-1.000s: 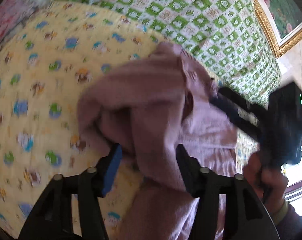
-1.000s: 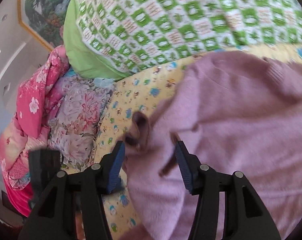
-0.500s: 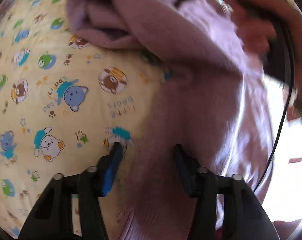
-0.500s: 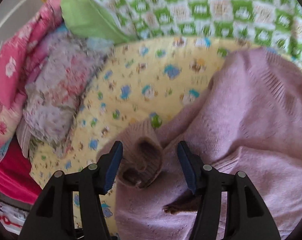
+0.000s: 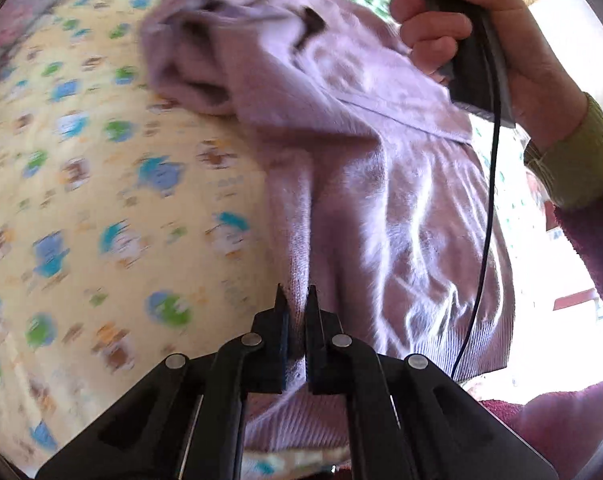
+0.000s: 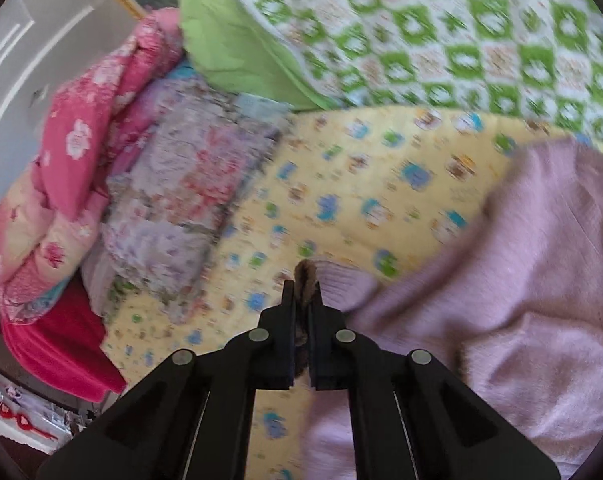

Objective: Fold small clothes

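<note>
Now | left tool point(image 5: 296, 300) pinches sweater point(image 5: 381, 184) | right tool point(image 6: 302, 296) pinches cuff point(image 6: 307, 276)

The sweater point(image 5: 381, 200) lies on the printed sheet point(image 5: 101, 220), sheet to its left. Behind the sheet lies a quilt point(image 6: 441, 40); bedding point(image 6: 101, 180) is piled at the far left. Each gripper point(image 5: 297, 300) point(image 6: 301, 296) pinches a sweater edge
</note>
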{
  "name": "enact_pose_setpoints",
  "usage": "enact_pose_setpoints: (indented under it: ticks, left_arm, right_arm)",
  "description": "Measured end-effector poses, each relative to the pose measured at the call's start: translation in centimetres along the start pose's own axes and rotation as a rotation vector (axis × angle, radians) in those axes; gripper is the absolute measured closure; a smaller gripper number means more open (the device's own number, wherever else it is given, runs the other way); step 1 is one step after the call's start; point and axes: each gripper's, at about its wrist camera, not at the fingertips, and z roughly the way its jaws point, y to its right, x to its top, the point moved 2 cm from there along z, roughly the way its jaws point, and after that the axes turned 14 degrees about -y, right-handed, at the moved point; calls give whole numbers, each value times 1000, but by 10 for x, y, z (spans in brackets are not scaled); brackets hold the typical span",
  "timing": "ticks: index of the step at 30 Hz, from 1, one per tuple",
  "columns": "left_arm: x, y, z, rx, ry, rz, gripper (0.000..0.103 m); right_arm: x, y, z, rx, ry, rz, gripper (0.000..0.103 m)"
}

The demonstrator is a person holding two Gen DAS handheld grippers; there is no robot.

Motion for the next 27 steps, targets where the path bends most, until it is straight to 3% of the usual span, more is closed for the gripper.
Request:
enact_pose_setpoints:
  ticks: [5, 7, 9, 11, 14, 17, 21, 24, 27]
  left_arm:
    - [-21, -47, -19, 67, 6, -126, 100]
    - [-34, -72, -8, 99, -66, -170, 99]
    - [-41, -89, 0, 85, -126, -225, 98]
    - [-33, -85, -20, 63, -65, -221, 97]
    - [0, -64, -60, 55, 61, -158, 95]
    - [45, -38, -85, -56, 134, -87, 93]
    - [116, 11, -70, -128, 181, 28, 90]
    - [167, 29, -37, -67, 162, 22, 89]
    - [207, 25, -16, 155, 177, -10, 87]
  right_arm:
    - [21, -41, -40, 72, 105, -66, 98]
    - [25, -46, -63, 105, 150, -69, 98]
    - [25, -41, -84, 114, 182, -55, 98]
    - [21, -31, -99, 112, 200, -36, 98]
    - [16, -16, -109, 101, 217, 3, 98]
    - [17, -6, -110, 110, 222, 43, 98]
    - [27, -16, -111, 146, 224, 27, 98]
    - [37, -35, -132, 184, 260, -38, 98]
    - [35, -40, -185, 206, 371, -84, 98]
